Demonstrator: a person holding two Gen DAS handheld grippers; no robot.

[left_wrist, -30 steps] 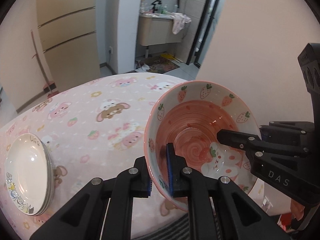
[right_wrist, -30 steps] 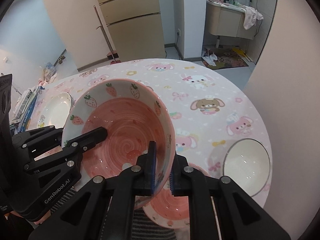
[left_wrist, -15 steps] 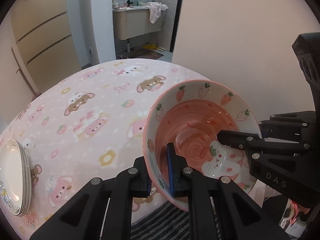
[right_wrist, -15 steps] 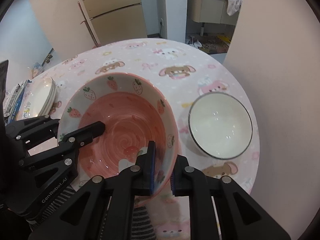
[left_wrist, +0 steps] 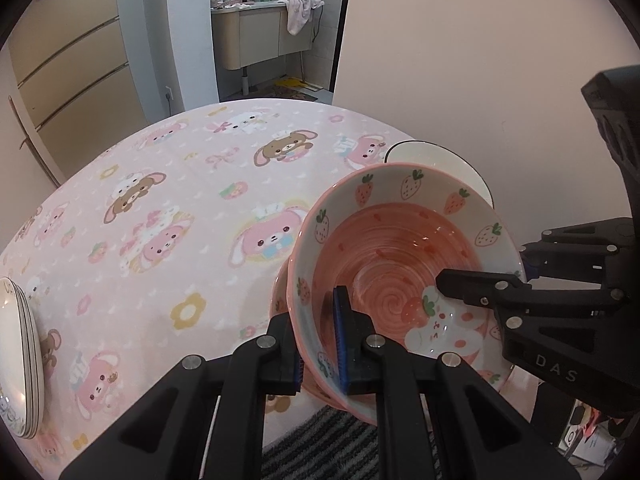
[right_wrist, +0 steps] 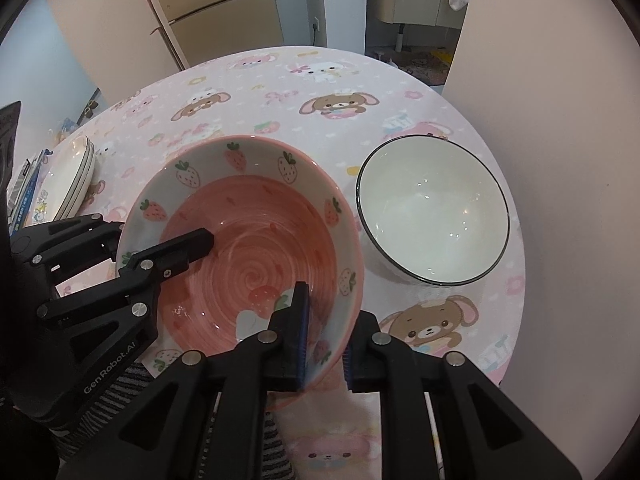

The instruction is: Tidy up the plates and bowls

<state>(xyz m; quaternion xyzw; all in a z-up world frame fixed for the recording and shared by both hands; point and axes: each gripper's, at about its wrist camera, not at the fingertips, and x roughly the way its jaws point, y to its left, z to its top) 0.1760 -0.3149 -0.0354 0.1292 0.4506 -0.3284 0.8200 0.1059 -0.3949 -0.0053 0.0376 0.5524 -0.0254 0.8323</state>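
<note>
Both grippers hold one pink strawberry-patterned bowl (left_wrist: 392, 264) by opposite sides of its rim. My left gripper (left_wrist: 318, 352) is shut on the near-left rim, one pad inside and one outside. My right gripper (right_wrist: 324, 356) is shut on the other side of the pink bowl (right_wrist: 256, 240). The bowl tilts slightly and sits low over a second pink bowl (left_wrist: 279, 300), of which only a rim sliver shows. A white bowl with a dark rim (right_wrist: 432, 216) stands just to its right. A stack of white plates (right_wrist: 76, 176) lies at the table's far left.
The round table wears a pink cartoon-animal cloth (left_wrist: 180, 200). Its right edge runs close to a wall (right_wrist: 560, 120). Books (right_wrist: 24, 192) lie left of the plates. Striped fabric (left_wrist: 320, 440) shows below the near table edge.
Both grippers carried the pink bowl down and across the table. The white bowl came into view beside it, and the held bowl now sits low on the second pink bowl.
</note>
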